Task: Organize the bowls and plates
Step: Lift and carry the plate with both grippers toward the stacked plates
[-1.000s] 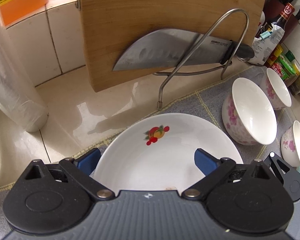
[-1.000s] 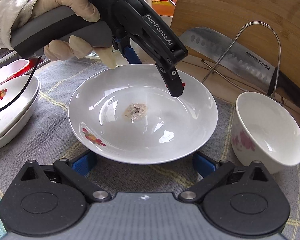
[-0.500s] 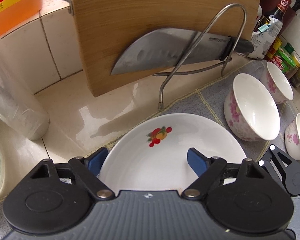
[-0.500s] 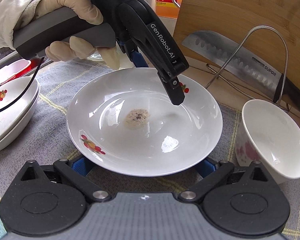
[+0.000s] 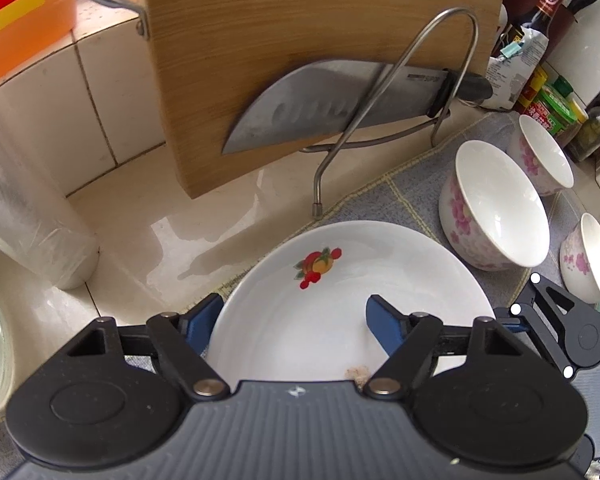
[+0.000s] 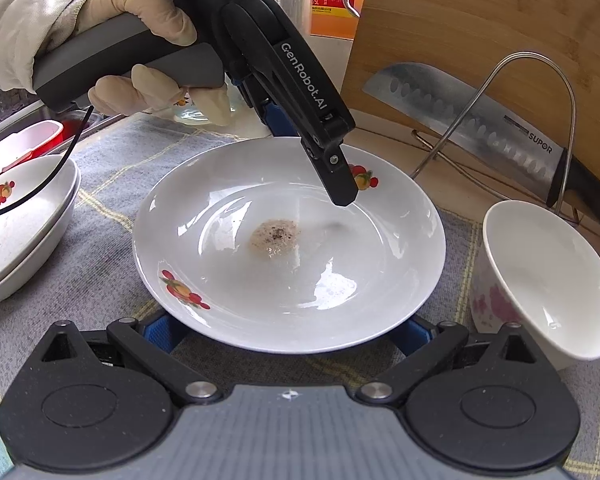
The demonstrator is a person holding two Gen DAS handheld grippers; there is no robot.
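Your left gripper (image 5: pixel 292 320), jaws apart, straddles the plate (image 6: pixel 288 240) rim; close firmly there. Right gripper (image 6: pixel 284 328) waits open beneath it.

Plate (image 6: pixel 288 272) between stacked dishes (image 6: pixel 24 232) and bowl (image 6: pixel 548 280), seemingly.

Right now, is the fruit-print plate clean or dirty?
Dirty. The plate carries a brownish speckled residue patch at its center; the rest of its surface looks glossy white.
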